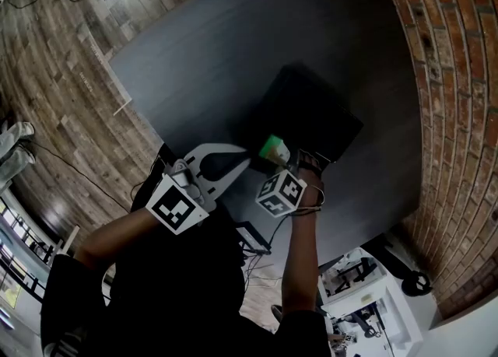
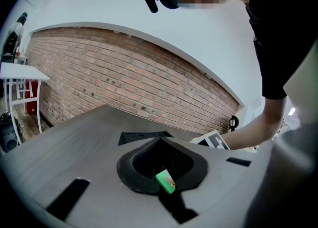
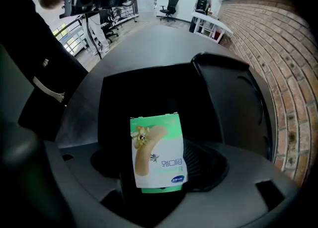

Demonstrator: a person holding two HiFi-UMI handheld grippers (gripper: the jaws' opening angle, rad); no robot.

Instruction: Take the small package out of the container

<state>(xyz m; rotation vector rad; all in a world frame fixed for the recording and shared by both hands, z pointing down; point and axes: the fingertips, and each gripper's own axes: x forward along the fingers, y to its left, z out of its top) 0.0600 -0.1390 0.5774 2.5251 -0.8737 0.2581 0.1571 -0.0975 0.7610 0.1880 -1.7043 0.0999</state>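
Above the near edge of the black container (image 1: pixel 311 114), the small package (image 1: pixel 274 148) hung clear of the dark table (image 1: pixel 233 52), clamped at its lower end by the right gripper (image 1: pixel 291 161). Seen from the right gripper view, that gripper (image 3: pixel 159 191) had its jaws closed on the green-and-white package (image 3: pixel 158 152), which stood upright with its printed face to the camera. The container (image 3: pixel 149 98) lay behind it, with a lid (image 3: pixel 228 98) raised at its right. Just beside the package was the tip of the left gripper (image 1: pixel 247 162). From the left gripper view, the left gripper (image 2: pixel 168 194) had its jaws apart, and the package (image 2: pixel 165 181) showed edge-on low in the gap. Whether they touched it I could not tell
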